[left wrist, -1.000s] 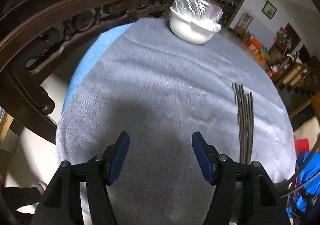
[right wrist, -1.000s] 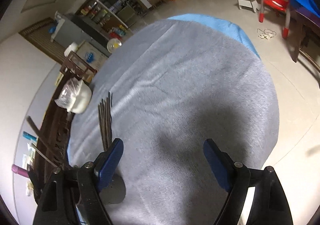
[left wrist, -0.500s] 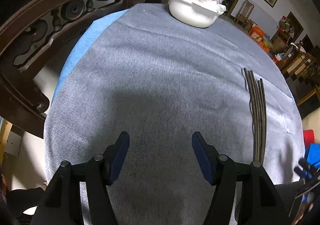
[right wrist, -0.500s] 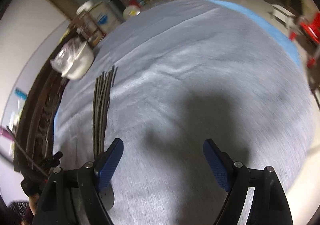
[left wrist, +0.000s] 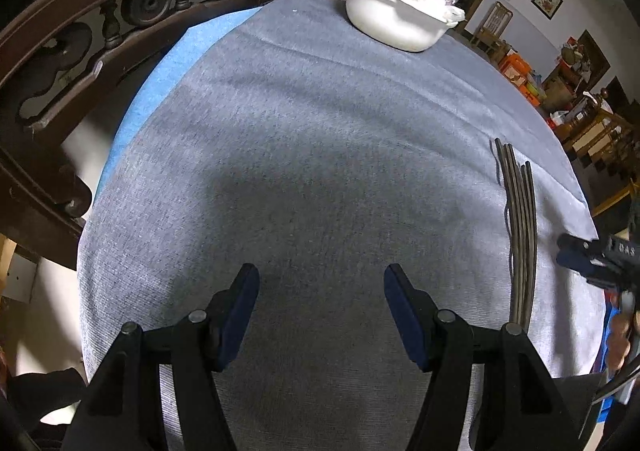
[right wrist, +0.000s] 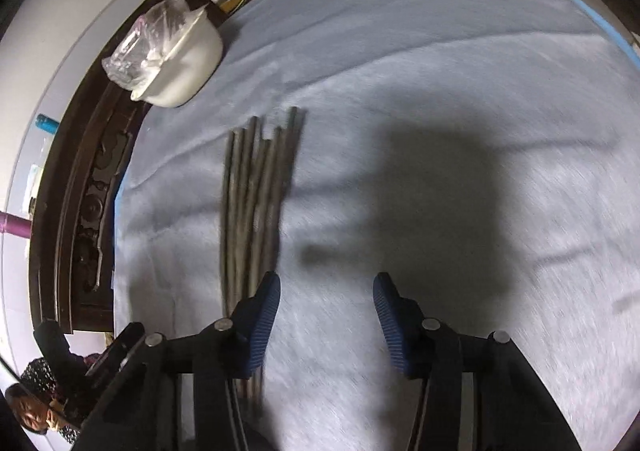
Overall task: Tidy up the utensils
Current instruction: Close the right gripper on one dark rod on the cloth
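- Table (left wrist: 320, 171), round, under a grey cloth (right wrist: 440, 71) with a blue layer showing at the edge. Largest thing in both views.
- Carved dark wood rail (left wrist: 100, 31) runs along the far-left rim; the left view shows it close, the right view only as an edge-on strip.
- White pot (left wrist: 394, 21) with a clear plastic bag over its mouth, at the far edge of the table. What is in it cannot be made out.
- Chopsticks (right wrist: 256, 203): dark bundle lying flat on the cloth, tips fanned slightly, well apart from the pot. In the left view they sit far right (left wrist: 520, 235).
- Change over the last second: the right gripper (right wrist: 326, 307) has swung toward the bundle, which now lies just left of its left finger and runs under it. A second ago the sticks were only at the frame edge. Blur in the right view says it is mid-motion.
- Judgement: approach for a pick; nothing grasped yet.
- Right gripper: jaws wide apart, empty.
- Left gripper (left wrist: 320, 311): jaws wide apart, empty, over bare cloth, barely shifted.
- Only the left view shows the right gripper's tip from outside, just right of the sticks.
- Only the right view shows the bundle's full spread.
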Demonstrator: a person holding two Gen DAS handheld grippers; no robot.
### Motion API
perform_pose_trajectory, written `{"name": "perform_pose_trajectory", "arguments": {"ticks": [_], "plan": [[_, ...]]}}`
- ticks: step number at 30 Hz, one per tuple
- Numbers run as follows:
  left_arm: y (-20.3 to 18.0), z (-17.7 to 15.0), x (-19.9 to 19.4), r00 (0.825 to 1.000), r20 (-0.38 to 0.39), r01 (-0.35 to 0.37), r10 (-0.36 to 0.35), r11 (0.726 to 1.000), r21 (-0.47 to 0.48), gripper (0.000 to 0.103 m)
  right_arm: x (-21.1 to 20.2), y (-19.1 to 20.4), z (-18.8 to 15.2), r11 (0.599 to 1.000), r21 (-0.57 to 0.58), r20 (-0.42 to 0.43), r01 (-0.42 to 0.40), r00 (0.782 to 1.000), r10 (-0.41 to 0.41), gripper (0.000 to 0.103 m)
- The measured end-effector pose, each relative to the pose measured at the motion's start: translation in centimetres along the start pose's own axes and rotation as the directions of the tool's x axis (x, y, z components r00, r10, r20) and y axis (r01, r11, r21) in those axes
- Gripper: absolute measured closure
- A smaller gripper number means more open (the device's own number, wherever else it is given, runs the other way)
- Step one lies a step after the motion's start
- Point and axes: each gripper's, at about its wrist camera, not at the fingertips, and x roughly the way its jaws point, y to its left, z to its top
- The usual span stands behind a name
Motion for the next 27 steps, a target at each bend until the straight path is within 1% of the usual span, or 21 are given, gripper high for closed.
{"name": "perform_pose_trajectory", "arguments": {"ticks": [4,8,10,12,15,16,18,20,21,22,24,27], "plan": [[0.1,-0.1,0.0,1.0,0.004,0.0,0.0,1.0,0.0,0.038,2.0,1.7,1.5,0.999,-0.025,-0.035,0.037,0.999,-0.038,0.05],[0.2,-0.1,0.0,1.0,-0.001,0.007,-0.007,1.0,-0.001,0.038,2.6,3.1,2.1,0.994,-0.066,-0.032,0.086,0.996,-0.088,0.051],[0.3,-0.1,0.0,1.0,-0.002,0.008,-0.008,1.0,-0.006,0.038,3.0,3.9,2.2,0.986,-0.108,-0.031,0.124,0.991,-0.128,0.05],[0.3,0.0,0.0,1.0,-0.003,0.007,-0.007,1.0,-0.005,0.038,3.3,5.0,2.1,0.971,-0.174,-0.018,0.167,0.985,-0.172,0.051],[0.2,0.1,-0.1,1.0,-0.009,0.01,-0.01,1.0,-0.001,0.038,3.6,5.3,2.3,0.969,-0.188,-0.023,0.164,0.985,-0.171,0.052],[0.3,0.2,-0.1,1.0,-0.01,0.009,-0.009,1.0,0.0,0.038,3.6,5.3,2.3,0.969,-0.189,-0.026,0.157,0.986,-0.164,0.054],[0.3,0.5,-0.2,1.0,-0.007,0.003,-0.003,1.0,0.003,0.038,3.4,4.9,2.2,0.974,-0.182,-0.033,0.135,0.989,-0.143,0.064],[0.3,0.9,-0.3,1.0,-0.001,-0.003,0.003,1.0,0.008,0.038,3.2,4.0,2.2,0.975,-0.168,-0.041,0.148,0.987,-0.157,0.069],[0.2,1.2,-0.3,1.0,0.001,-0.004,0.004,1.0,0.011,0.038,3.0,3.3,2.1,0.978,-0.154,-0.039,0.143,0.988,-0.151,0.078],[0.1,1.5,-0.3,1.0,0.001,-0.003,0.003,1.0,0.016,0.038,2.9,3.1,2.3,0.98,-0.143,-0.04,0.141,0.988,-0.148,0.081],[-0.4,2.0,-0.1,1.0,-0.003,-0.003,0.003,0.999,0.034,0.038,2.6,2.2,2.5,0.986,-0.11,-0.04,0.128,0.99,-0.133,0.082],[-1.4,2.8,0.1,1.0,-0.005,0.005,-0.004,0.998,0.068,0.038,2.8,2.5,2.8,0.984,-0.119,-0.041,0.136,0.989,-0.141,0.082]]}}
